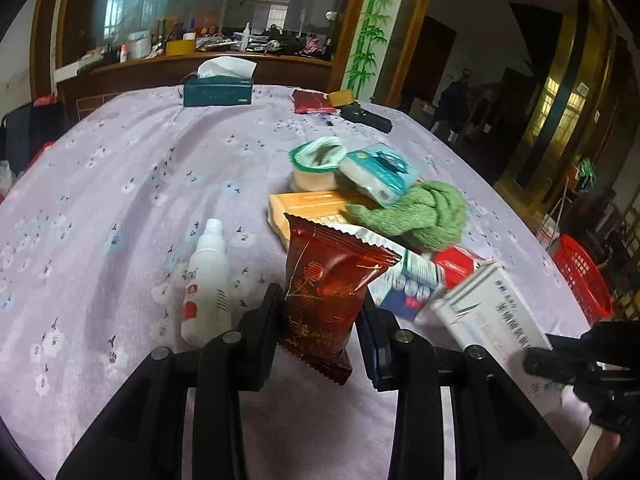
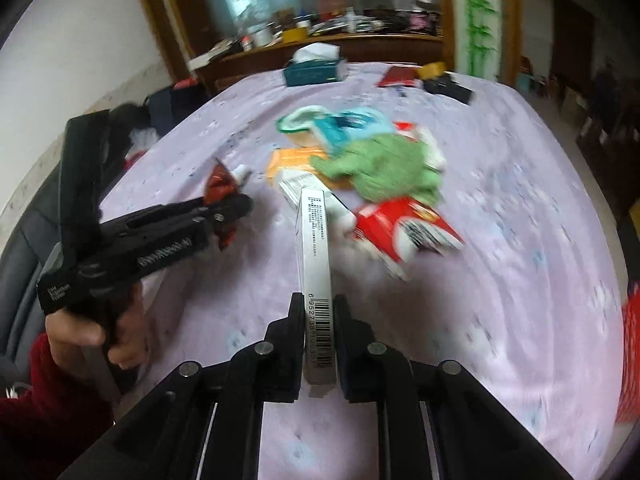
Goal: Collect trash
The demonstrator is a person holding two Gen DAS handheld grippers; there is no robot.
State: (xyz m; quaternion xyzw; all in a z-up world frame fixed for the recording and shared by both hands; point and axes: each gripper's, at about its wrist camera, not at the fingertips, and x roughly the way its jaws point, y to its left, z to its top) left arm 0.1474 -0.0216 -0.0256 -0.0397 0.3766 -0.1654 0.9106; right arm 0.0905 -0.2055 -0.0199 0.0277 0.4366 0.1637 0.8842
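Observation:
My left gripper [image 1: 320, 304] is shut on a dark red snack wrapper [image 1: 326, 292] and holds it upright above the lilac tablecloth; it also shows in the right wrist view [image 2: 220, 184]. My right gripper [image 2: 318, 312] is shut on a thin white box with a barcode [image 2: 316, 264], which shows at the right of the left wrist view [image 1: 496, 316]. Behind lies a heap: green cloth [image 1: 416, 212], orange box [image 1: 308, 204], teal tissue pack [image 1: 380, 172], red and white carton [image 2: 404, 228], and a round tub [image 1: 316, 164]. A white spray bottle [image 1: 206, 280] lies left of my left gripper.
A teal tissue box [image 1: 218, 88], a red packet [image 1: 312, 102] and a black device [image 1: 366, 118] lie at the table's far edge. A red plastic basket [image 1: 580, 280] stands on the floor to the right. A cluttered wooden shelf is behind the table.

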